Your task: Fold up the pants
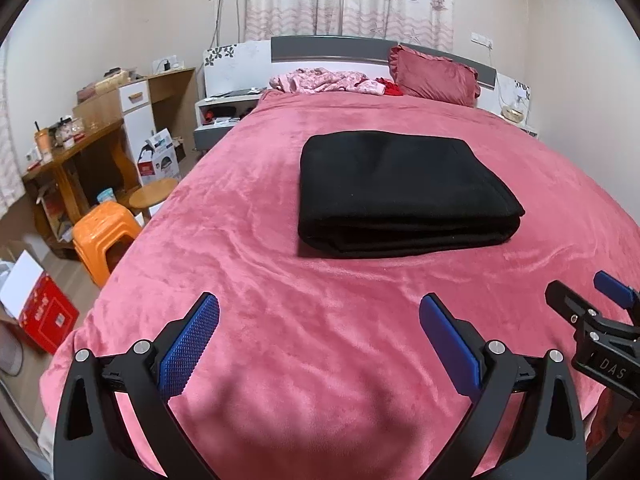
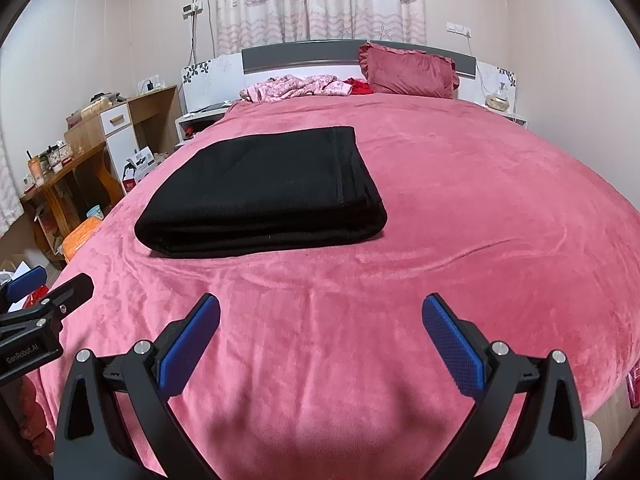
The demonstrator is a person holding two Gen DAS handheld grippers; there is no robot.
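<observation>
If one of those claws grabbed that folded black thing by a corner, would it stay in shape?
Probably not. The black pants look like soft fabric in loose stacked layers, so they would likely flop and unfold. Pushed across the plush pink blanket, they would probably drag and bunch.

Left wrist view: I look from the foot end of the bed, low over the pink fleece bedspread [image 1: 248,216], facing the grey-and-white headboard [image 1: 320,46].
Right wrist view: same height and heading, set further right.
Nearness: the folded black fabric pants [image 1: 400,188] lie mid-bed, well ahead of my lenses.
Shared: both see the pants, the ruffled dark pink pillow [image 2: 408,70] and the ship-print curtains [image 2: 320,0].
Cross-sight: I catch each gripper at the other view's edge.
</observation>
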